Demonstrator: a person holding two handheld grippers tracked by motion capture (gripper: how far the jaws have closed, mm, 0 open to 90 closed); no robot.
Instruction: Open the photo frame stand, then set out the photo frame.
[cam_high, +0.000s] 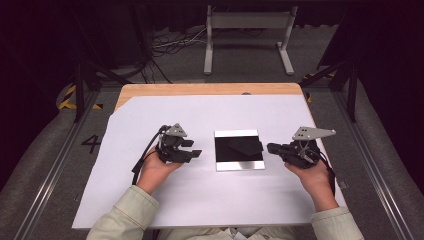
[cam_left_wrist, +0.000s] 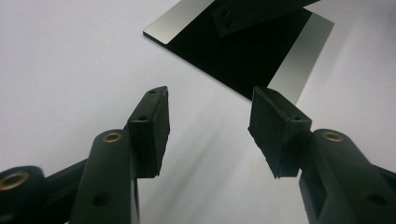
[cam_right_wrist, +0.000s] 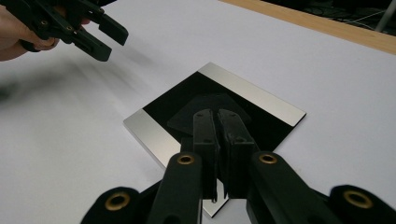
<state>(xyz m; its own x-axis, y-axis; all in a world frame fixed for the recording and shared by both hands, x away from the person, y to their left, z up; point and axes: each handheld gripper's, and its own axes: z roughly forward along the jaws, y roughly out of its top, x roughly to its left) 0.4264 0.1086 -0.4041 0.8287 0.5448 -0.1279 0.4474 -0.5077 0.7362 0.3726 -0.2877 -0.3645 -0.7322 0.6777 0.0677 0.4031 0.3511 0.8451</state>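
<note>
A square plate (cam_high: 239, 164) with a black middle and silver strips along two edges lies flat on the white sheet, at the table's centre. A fainter dark shape (cam_high: 245, 145) shows on its black middle; I cannot tell whether it is a piece or a reflection. My left gripper (cam_high: 195, 148) hovers just left of the plate, open, with nothing between its jaws (cam_left_wrist: 210, 100). My right gripper (cam_high: 270, 147) sits at the plate's right edge, shut, with nothing seen between its jaws (cam_right_wrist: 217, 114). Its tips reach over the plate (cam_right_wrist: 261, 100).
A white sheet (cam_high: 150, 200) covers most of the wooden table (cam_high: 200, 89), whose far edge shows bare. Beyond the table are a white metal frame (cam_high: 247, 22) and cables on the floor. Rails run along both sides.
</note>
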